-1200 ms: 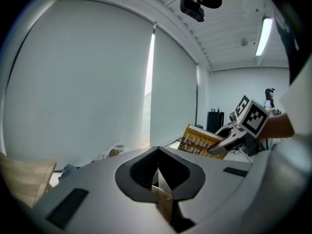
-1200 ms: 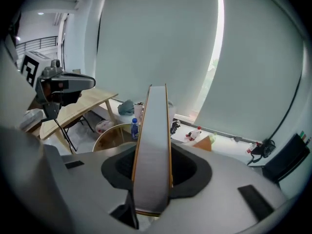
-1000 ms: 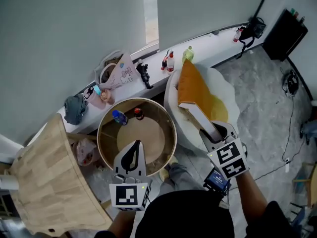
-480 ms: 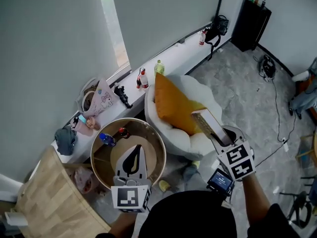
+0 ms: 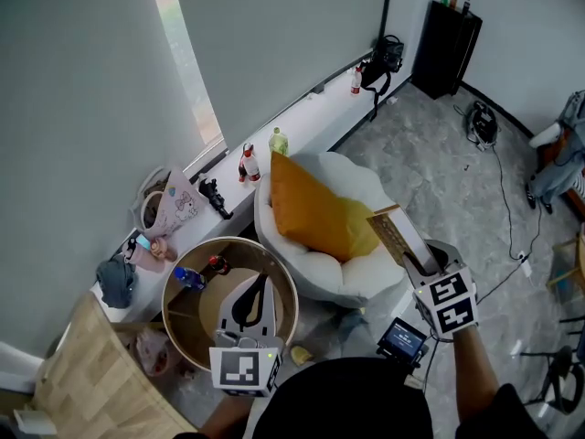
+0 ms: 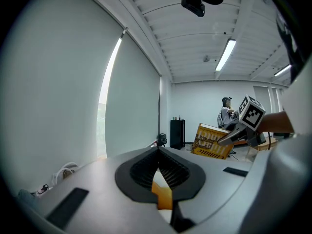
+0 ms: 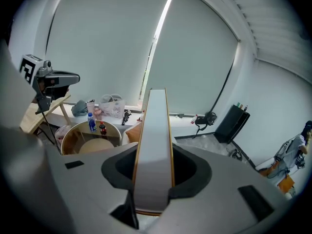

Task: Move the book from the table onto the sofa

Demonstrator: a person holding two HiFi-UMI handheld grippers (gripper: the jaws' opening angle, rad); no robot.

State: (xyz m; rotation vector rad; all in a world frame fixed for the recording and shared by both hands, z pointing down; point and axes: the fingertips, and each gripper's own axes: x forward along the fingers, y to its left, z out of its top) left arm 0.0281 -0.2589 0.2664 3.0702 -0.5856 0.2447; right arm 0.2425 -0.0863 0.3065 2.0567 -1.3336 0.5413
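The book (image 5: 398, 235) is held on edge over the front rim of the white sofa (image 5: 361, 280). Its long axis is run straight out from the right gripper (image 5: 422, 265) toward the orange cushion (image 5: 311, 210). The sofa is set on a grey marbled floor (image 5: 439, 176), beside a round wooden table (image 5: 167, 291) and a white window ledge (image 5: 306, 99). The right gripper's 2 jaws are clamped on the book's near end. The left gripper (image 5: 259, 286) is seen over the table, its jaws closed tip to tip on nothing.
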